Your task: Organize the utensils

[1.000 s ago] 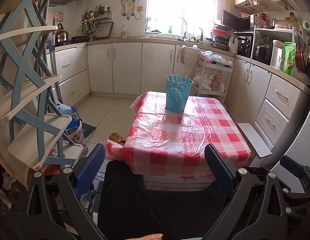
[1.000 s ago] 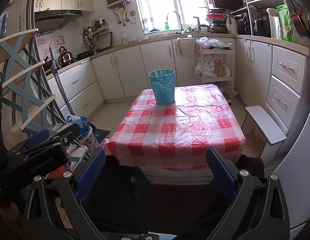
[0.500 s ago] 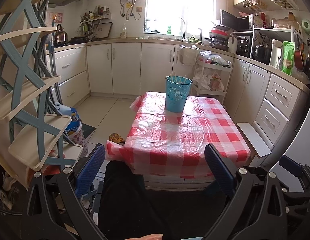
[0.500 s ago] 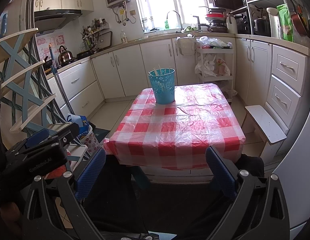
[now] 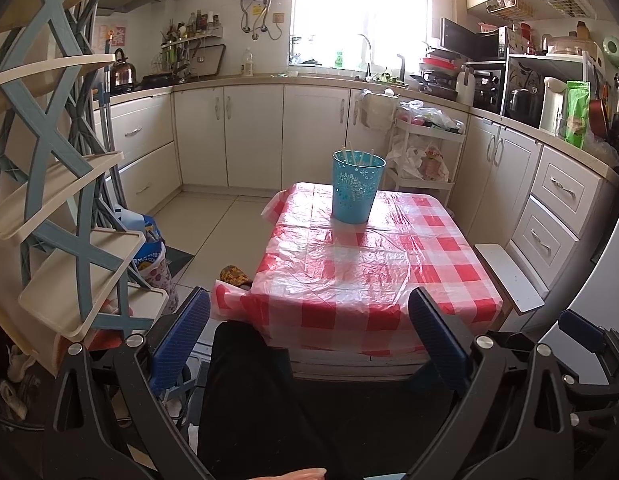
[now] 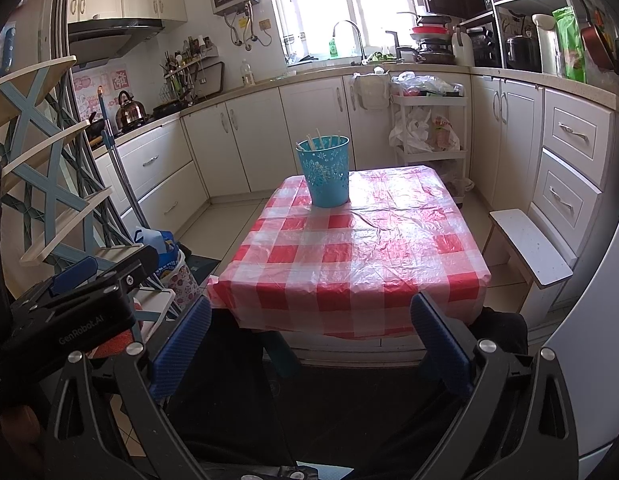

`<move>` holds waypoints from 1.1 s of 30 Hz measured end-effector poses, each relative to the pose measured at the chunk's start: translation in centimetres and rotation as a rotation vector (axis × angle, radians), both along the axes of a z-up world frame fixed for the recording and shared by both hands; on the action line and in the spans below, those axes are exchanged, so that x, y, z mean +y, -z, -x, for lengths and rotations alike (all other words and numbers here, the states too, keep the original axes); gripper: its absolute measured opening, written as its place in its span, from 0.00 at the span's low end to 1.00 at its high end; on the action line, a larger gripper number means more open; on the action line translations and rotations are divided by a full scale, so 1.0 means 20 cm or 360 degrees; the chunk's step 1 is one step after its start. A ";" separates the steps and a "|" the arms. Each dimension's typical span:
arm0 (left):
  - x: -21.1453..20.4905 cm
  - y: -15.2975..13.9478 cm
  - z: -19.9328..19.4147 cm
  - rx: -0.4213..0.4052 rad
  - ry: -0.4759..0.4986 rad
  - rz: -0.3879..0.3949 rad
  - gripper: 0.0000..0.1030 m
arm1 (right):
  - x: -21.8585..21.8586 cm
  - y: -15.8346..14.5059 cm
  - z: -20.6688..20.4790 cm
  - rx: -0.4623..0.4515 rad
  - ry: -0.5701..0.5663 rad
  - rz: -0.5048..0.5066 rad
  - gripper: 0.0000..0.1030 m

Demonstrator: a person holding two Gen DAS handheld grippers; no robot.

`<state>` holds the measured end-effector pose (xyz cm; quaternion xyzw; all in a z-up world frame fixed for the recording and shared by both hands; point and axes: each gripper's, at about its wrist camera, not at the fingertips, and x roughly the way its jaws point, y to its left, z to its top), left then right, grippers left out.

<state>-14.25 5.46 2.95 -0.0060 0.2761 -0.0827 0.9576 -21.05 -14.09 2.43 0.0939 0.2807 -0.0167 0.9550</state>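
Left wrist view: both tongs (image 5: 309, 332) (image 6: 311, 334) are held spread and empty; the perforated blue plastic bucket (image 5: 356, 187) at the surface's (image 5: 369, 272) far edge should be approached level.

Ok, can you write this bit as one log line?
left gripper: open, empty | right gripper: open, empty | blue bucket: on table, sticks inside | contact: none

Kettle (image 5: 121, 69), white stool (image 6: 531, 246), tiered shelf (image 5: 57, 184)
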 end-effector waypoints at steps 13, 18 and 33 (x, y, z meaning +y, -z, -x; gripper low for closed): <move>0.02 0.03 -0.05 0.0104 0.0031 0.0052 0.93 | 0.00 0.00 0.00 0.0003 -0.0001 -0.0002 0.93; 0.04 0.07 -0.05 0.0123 0.0148 0.0201 0.93 | 0.01 0.01 0.01 -0.0003 -0.0007 0.0004 0.93; 0.02 0.05 -0.04 0.0093 -0.0031 0.0020 0.93 | 0.01 0.01 0.03 -0.0005 0.0013 -0.0004 0.93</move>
